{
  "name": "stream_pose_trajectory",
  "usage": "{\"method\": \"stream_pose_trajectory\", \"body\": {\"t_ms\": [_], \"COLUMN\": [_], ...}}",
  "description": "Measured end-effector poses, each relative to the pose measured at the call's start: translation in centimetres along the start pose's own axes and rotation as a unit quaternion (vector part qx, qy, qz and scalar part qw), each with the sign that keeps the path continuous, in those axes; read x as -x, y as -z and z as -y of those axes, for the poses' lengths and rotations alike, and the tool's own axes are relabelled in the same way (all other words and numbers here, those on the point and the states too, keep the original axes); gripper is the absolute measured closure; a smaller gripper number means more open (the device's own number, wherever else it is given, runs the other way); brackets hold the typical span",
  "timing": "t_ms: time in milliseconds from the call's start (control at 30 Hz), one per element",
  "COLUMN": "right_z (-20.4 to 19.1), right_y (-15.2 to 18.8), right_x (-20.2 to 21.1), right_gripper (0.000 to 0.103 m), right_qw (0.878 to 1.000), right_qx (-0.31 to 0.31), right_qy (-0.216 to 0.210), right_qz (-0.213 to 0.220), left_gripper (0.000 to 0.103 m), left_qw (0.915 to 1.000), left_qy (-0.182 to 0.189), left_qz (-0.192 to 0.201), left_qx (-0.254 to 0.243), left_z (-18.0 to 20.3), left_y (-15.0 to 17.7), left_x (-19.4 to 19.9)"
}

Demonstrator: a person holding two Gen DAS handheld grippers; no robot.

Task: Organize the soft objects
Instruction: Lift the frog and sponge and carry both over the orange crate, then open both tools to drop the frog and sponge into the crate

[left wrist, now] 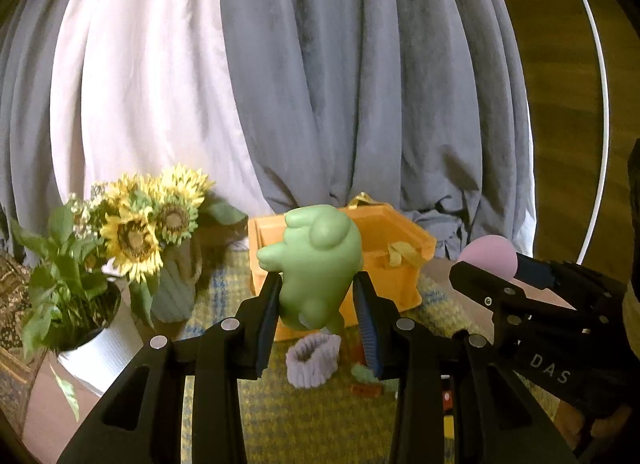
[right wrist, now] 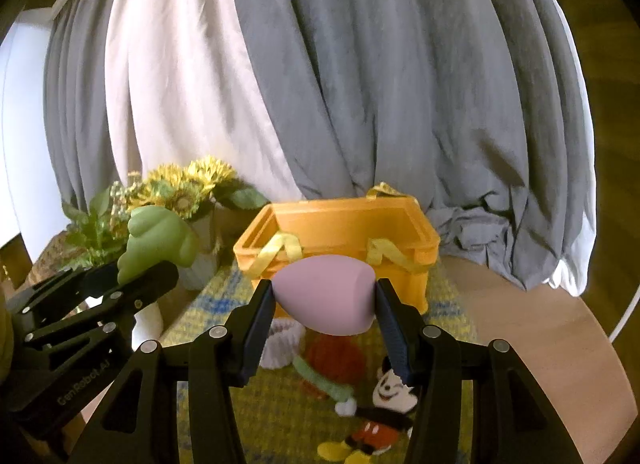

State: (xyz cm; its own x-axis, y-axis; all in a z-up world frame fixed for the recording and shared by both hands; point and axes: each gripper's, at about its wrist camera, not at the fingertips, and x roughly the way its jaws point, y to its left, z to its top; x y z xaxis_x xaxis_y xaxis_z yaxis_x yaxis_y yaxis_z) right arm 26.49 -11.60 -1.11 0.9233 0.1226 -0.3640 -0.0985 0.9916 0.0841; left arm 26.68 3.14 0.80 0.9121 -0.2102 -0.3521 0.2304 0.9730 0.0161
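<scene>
In the left wrist view, the left claw (left wrist: 316, 304) sits at the lower centre of the frame, clenched on a green squishy toy (left wrist: 318, 264) that is held up in the air in front of the orange bin (left wrist: 404, 240). The bin stands just behind it at the centre, with yellow handles showing inside; whether any soft thing is already in it cannot be told. Below the toy, a lavender knitted cuff (left wrist: 314, 360) lies on the yellow-green mat (left wrist: 312, 420), so it is not yet put away. At the right edge, the right claw (left wrist: 486, 260) holds a pink sponge (left wrist: 490, 254).

In the right wrist view, the right claw (right wrist: 325, 296) at the lower centre grasps that pink sponge (right wrist: 326, 296), lifted in front of the bin (right wrist: 340, 223). At the lower part of the frame a red knitted piece (right wrist: 340, 356), a green sock-like piece (right wrist: 320, 380) and a Mickey Mouse plush (right wrist: 384, 412) still lie on the mat.

My judgement: 2 items are in hand and close to the bin, at least 4 remain on the table, so the task looks less than half done.
</scene>
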Motion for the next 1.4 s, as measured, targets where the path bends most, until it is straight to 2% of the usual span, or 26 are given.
{"method": "stream_pose_trajectory", "body": {"t_ms": [533,967,1400], "right_z": [1.7,3.1,3.6], "right_y": [-4.2,-7.9,-10.0], "right_x": [-2.7,-7.8,-13.6], "right_gripper": [0.051,0.051,0.051], "right_qw": [0.999,0.997,0.998], "right_qx": [0.011,0.019,0.023], "right_qy": [-0.005,0.003,0.001], "right_qz": [0.049,0.071,0.059], "left_gripper": [0.067,0.067,0.067], "left_qw": [0.9988,0.9990,0.9995], "left_qy": [-0.008,-0.020,-0.029], "left_qz": [0.047,0.039,0.011], "left_qx": [-0.012,-0.008,-0.001], "left_z": [0.9,-0.5,-1.8], "left_y": [-4.4,-6.2,-7.3], "left_x": [-3.9,-9.4,-14.6]}}
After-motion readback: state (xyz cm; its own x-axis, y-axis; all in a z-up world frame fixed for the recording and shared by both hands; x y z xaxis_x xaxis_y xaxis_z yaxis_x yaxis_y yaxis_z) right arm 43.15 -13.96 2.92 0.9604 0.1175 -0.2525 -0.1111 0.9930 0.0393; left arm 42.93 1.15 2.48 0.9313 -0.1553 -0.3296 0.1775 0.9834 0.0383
